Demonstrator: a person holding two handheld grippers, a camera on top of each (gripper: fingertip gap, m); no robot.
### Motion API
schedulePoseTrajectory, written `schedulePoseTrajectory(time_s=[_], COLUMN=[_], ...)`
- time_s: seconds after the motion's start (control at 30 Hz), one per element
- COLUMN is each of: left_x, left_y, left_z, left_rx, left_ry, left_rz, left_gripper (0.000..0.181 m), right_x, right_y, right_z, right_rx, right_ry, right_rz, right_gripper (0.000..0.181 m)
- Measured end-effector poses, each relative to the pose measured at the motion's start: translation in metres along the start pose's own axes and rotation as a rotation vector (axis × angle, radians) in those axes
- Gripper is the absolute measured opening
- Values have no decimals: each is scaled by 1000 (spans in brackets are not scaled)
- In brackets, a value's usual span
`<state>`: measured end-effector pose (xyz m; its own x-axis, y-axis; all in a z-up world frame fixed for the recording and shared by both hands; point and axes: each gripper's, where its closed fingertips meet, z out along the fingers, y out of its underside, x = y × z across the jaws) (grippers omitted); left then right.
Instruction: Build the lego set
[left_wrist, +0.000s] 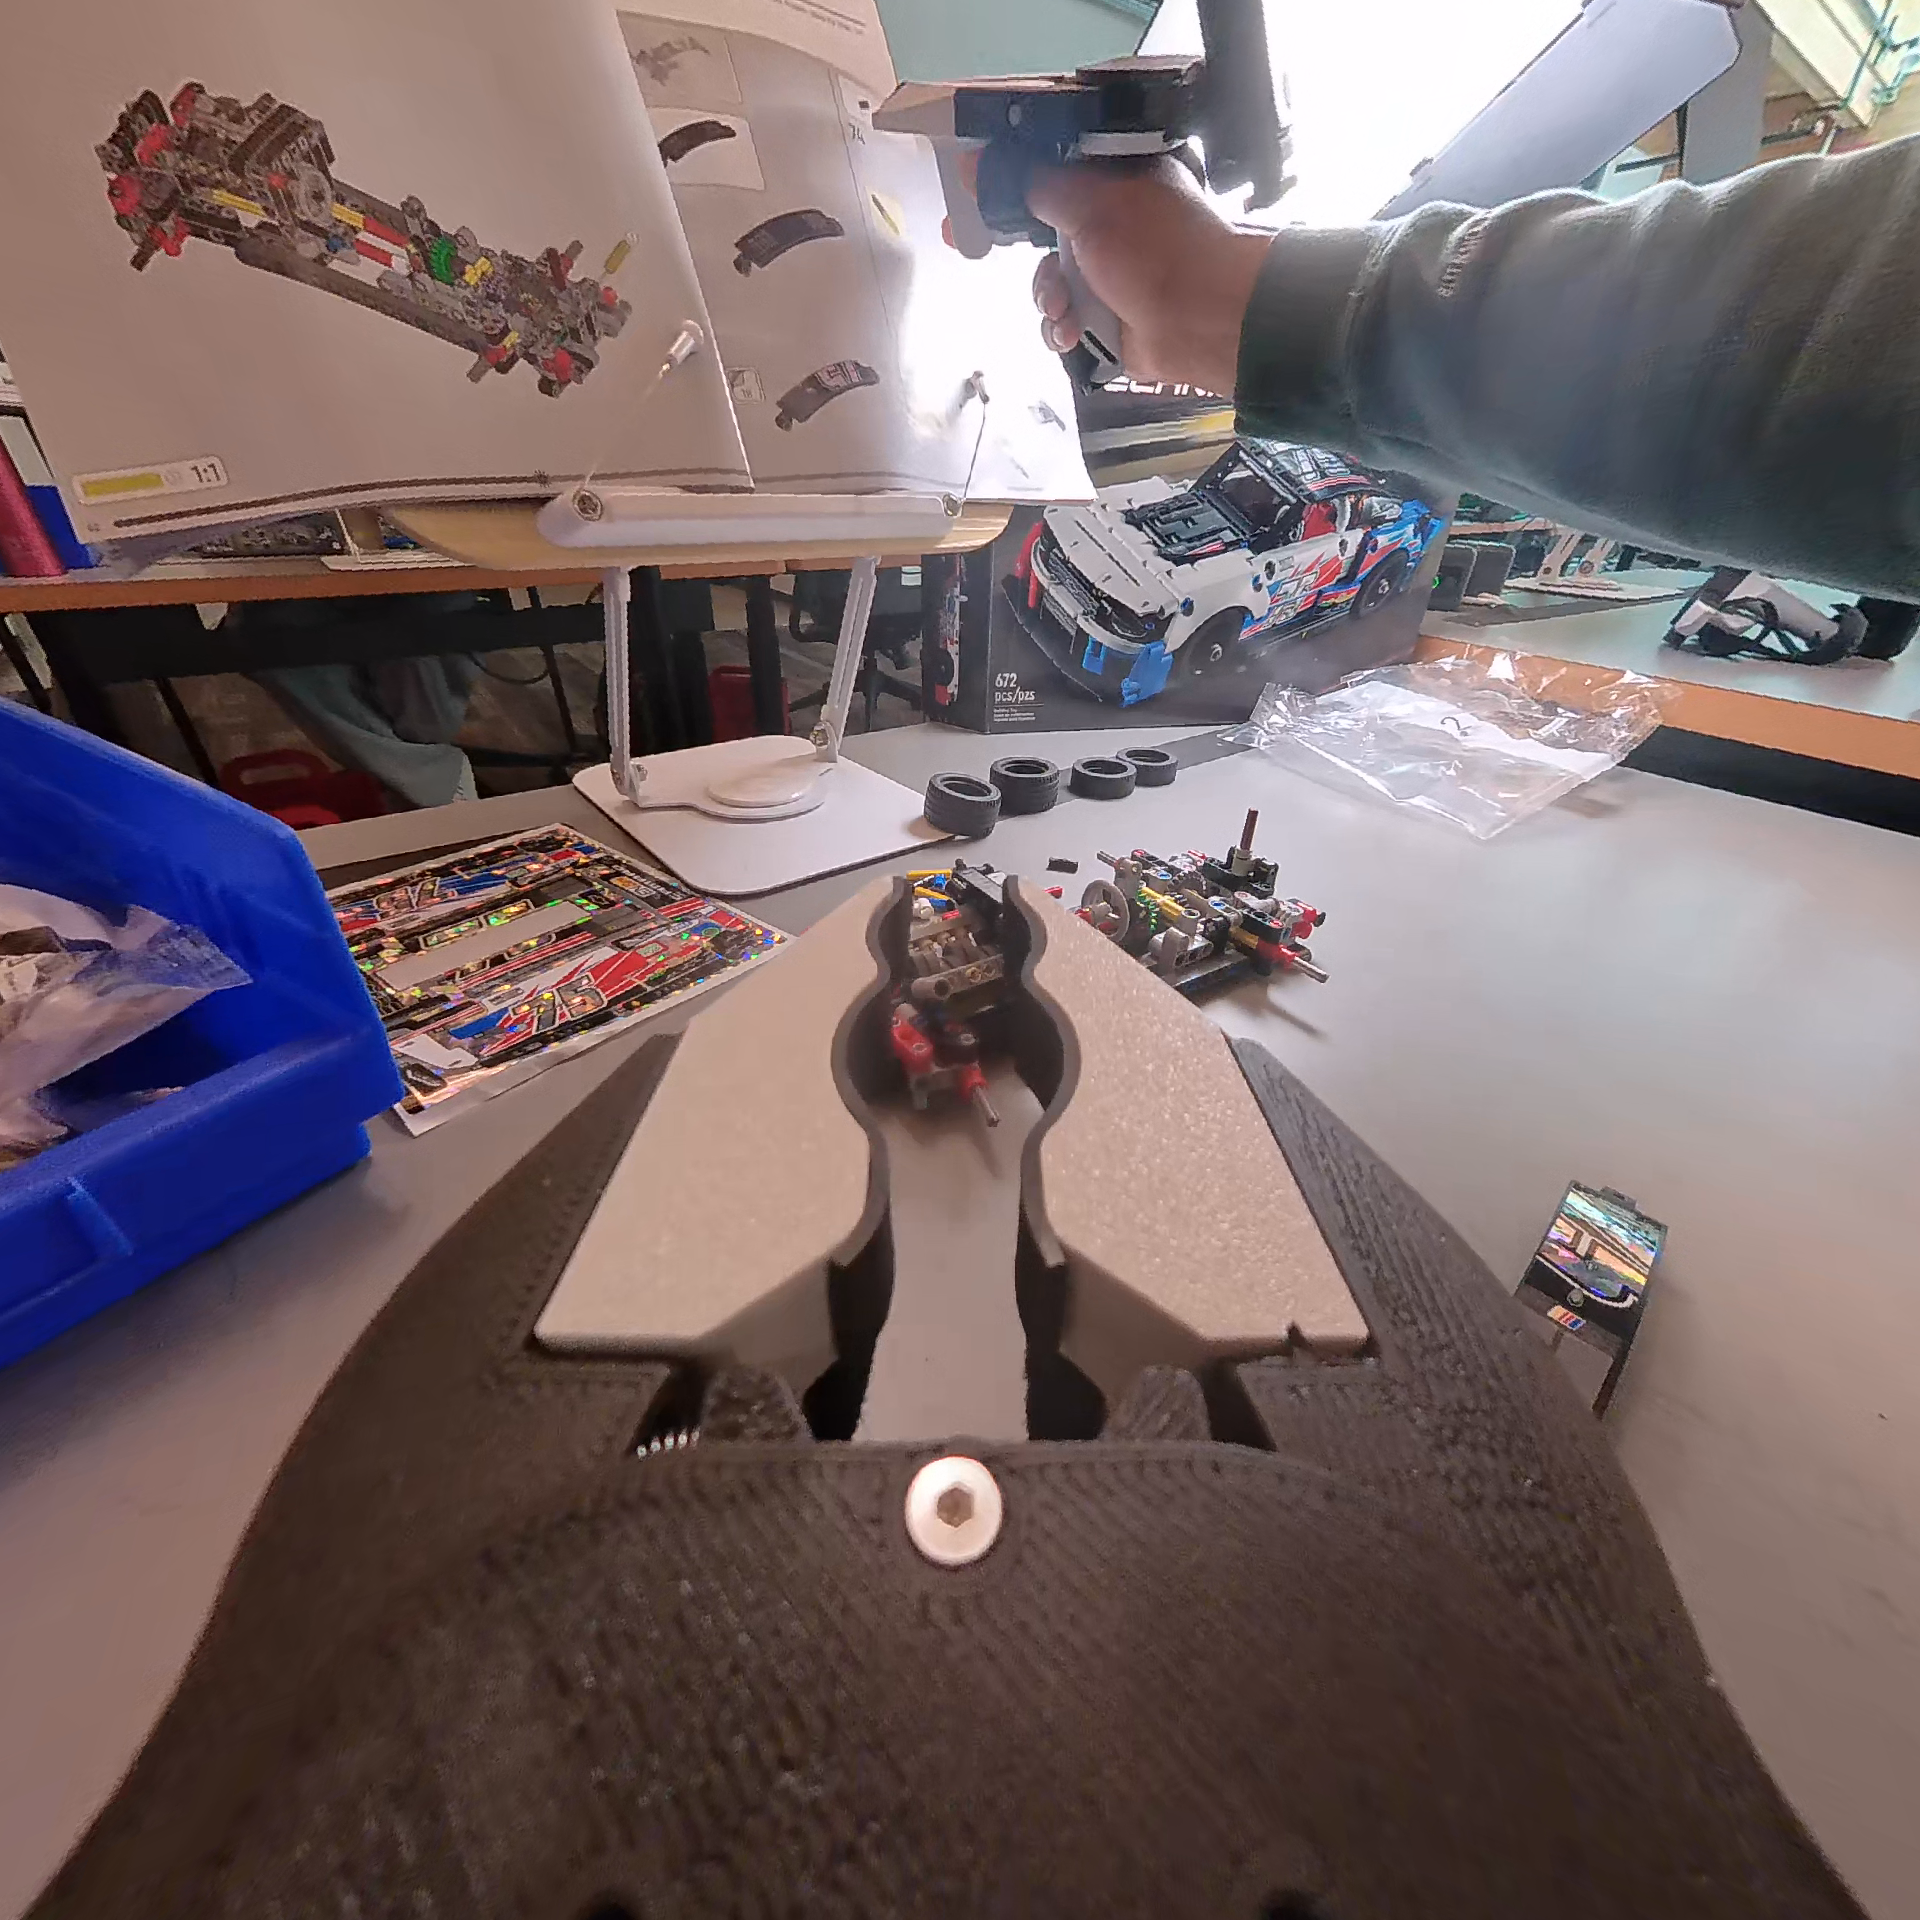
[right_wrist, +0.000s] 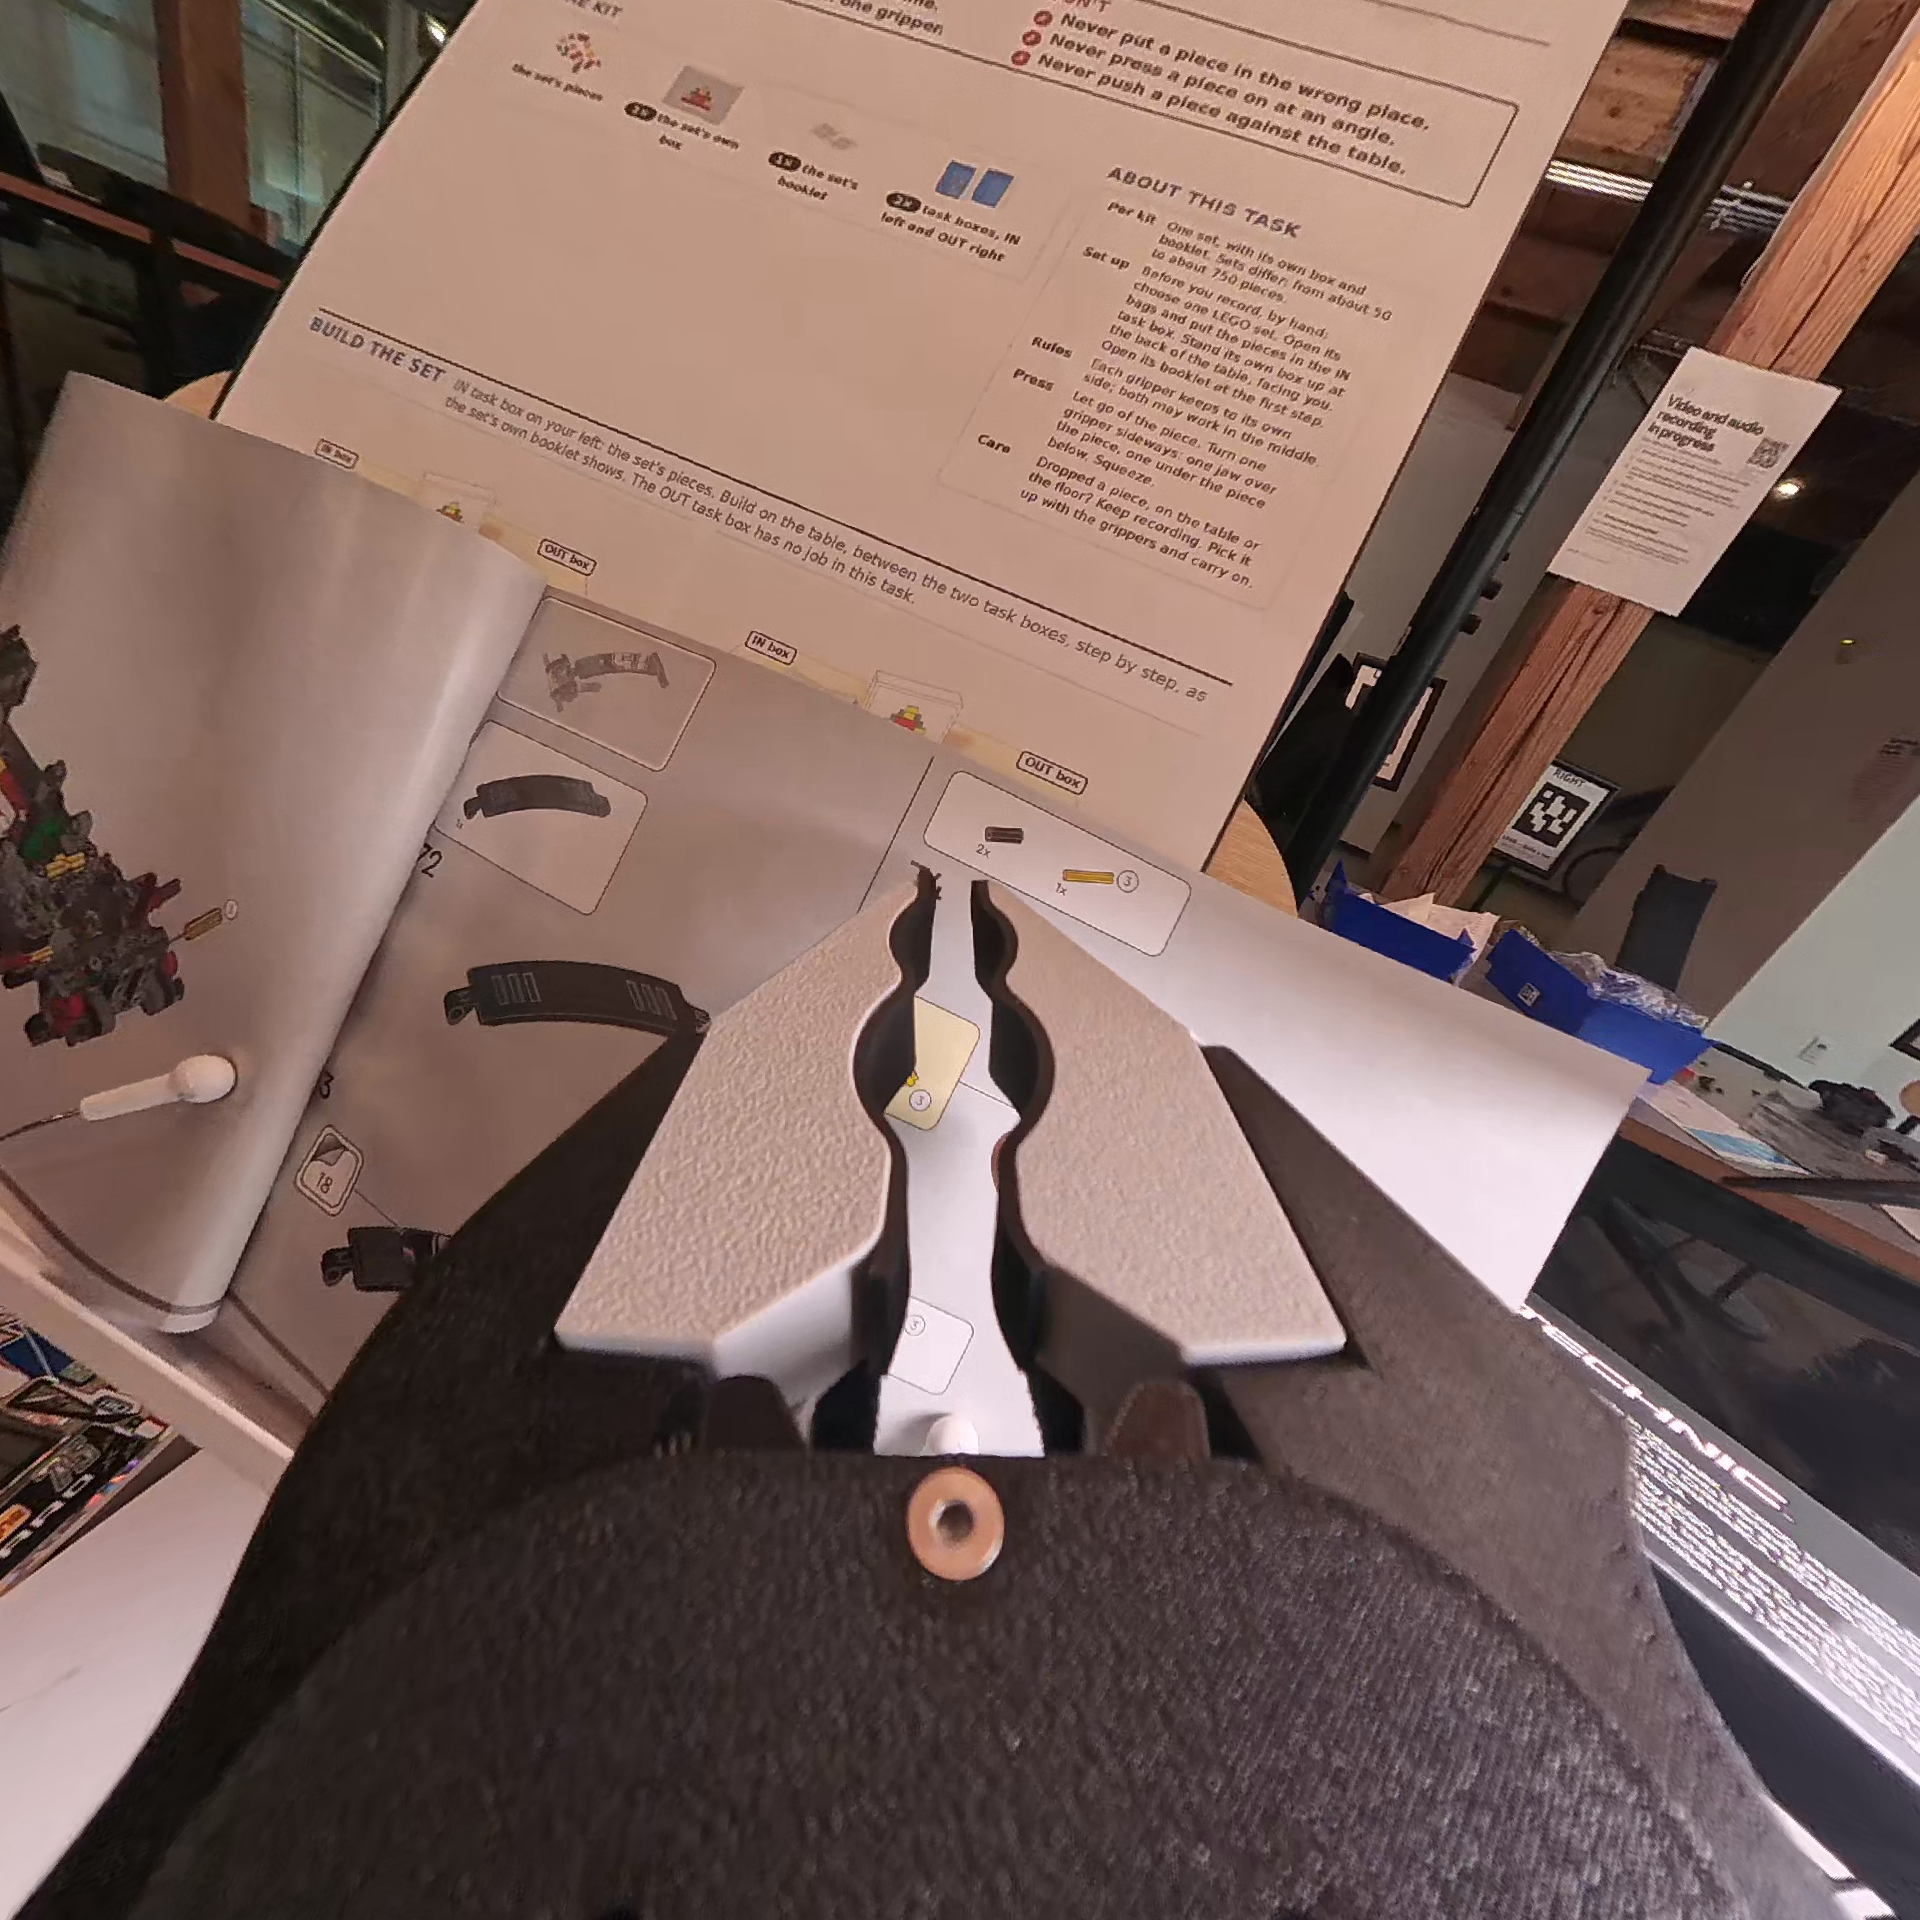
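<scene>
My left gripper (left_wrist: 953, 885) is shut on a small Lego sub-assembly (left_wrist: 951, 987) of grey, black and red parts, low over the grey table (left_wrist: 1558, 1039). A second chassis section (left_wrist: 1205, 914) lies on the table just beyond and to the right. My right gripper (right_wrist: 951, 894) is raised at the open instruction booklet (right_wrist: 312, 831) on its stand, its jaws pinched on a page (right_wrist: 1351, 1039) that is lifted off the spread. In the left wrist view the right gripper (left_wrist: 904, 109) and the hand holding it are at the top, at the booklet (left_wrist: 364, 260).
Several black tyres (left_wrist: 1023, 784) stand by the white stand base (left_wrist: 748, 790). A sticker sheet (left_wrist: 540, 956) and a blue bin (left_wrist: 156, 1039) are on the left. The set's box (left_wrist: 1195, 623) and a plastic bag (left_wrist: 1455, 738) are at the back. A stickered black panel (left_wrist: 1595, 1262) lies on the right. The grippers' ends are close to 45 cm from one another.
</scene>
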<state>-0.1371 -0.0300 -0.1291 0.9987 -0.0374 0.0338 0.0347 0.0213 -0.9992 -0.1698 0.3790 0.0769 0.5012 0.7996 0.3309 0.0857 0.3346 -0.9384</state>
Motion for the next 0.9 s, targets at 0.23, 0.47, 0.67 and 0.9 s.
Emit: schedulePoseTrajectory(time_s=[0.23, 0.47, 0.67, 0.9], left_x=[0, -1, -1, 0], left_y=[2, 4, 5, 5], left_z=[1, 2, 2, 2], left_rx=[-7, -16, -18, -20], left_ry=[0, -3, -3, -4], left_rz=[1, 0, 0, 1], left_gripper=[14, 14, 14, 14], right_x=[13, 20, 21, 16], right_y=[9, 12, 12, 11], right_z=[-2, -4, -5, -12], right_rx=[-15, -17, -16, -11], right_ry=[33, 41, 41, 22], right_rz=[6, 5, 0, -21], right_gripper=[3, 3, 3, 3])
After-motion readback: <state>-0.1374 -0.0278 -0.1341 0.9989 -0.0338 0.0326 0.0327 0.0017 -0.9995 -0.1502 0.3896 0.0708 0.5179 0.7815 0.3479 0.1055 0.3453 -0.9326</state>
